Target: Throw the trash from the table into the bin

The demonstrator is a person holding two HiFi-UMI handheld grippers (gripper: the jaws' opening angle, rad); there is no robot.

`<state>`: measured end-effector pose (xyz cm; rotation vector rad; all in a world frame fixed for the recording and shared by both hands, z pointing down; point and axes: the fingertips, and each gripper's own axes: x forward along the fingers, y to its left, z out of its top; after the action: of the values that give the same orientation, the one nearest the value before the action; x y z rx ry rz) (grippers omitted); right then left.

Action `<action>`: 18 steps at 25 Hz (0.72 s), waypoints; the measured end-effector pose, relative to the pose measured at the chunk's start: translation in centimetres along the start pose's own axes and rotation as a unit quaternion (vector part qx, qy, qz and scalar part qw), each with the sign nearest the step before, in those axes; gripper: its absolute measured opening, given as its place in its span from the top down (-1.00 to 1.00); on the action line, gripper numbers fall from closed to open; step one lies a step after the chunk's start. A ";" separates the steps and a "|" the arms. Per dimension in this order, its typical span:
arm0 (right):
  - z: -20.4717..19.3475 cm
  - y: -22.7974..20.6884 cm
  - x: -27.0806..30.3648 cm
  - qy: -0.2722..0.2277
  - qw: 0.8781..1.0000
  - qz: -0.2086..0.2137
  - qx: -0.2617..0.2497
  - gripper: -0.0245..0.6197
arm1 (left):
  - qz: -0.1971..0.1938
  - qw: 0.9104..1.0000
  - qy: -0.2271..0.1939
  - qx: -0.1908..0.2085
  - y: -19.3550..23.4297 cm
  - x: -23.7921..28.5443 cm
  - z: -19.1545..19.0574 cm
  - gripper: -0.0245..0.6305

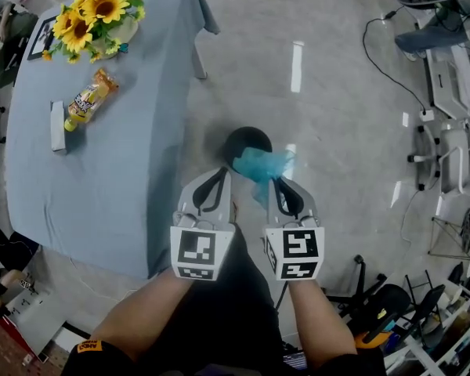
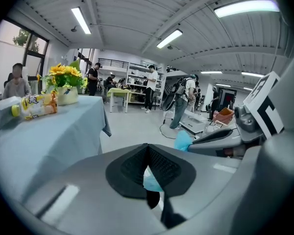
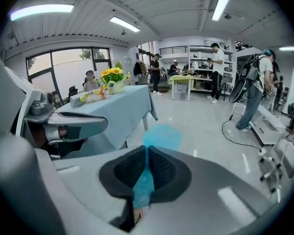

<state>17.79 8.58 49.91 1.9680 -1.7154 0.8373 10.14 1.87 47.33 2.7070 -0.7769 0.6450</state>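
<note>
**Trash is hanging over the bin, with the drop coming next**

The trash, a crumpled piece of blue film, is being pinched in the right gripper. Its fingers are pressing together on the film, and in the right gripper view the film is running down between the pads and puffing out past the tips. In the head view it is floating off the floor and overlapping the near right edge of the round black bin, which is standing on the floor just beside the worktop.

The left gripper is hovering next to the right one, tips near the bin's near edge. Its fingers are also closed. A pale blue sliver is showing low between the pads, seemingly a bit of the same material, though whether it is joined to the main piece is not clear.

The carry step is looking nearly finished and the release is in hand. The film is sitting more over the rim than over the middle of the opening, so the next move is calling for a small shift toward the bin's centre and lower. After that both sets of fingers should be opening fully. Thin film may be clinging to the ribbed pads or drifting sideways as it falls.

A snack packet and a white box are lying on the worktop near the sunflowers, and they are probably waiting for later trips.
</note>
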 end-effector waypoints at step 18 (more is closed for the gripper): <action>-8.4 -2.6 8.4 0.032 0.999 0.001 0.020 0.87 | 0.025 0.999 0.046 -0.014 1.4 7.4 -8.7 0.90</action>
<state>19.46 8.21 61.91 1.9442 -1.6781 0.9325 11.98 0.55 58.64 2.6196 -0.8268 0.7589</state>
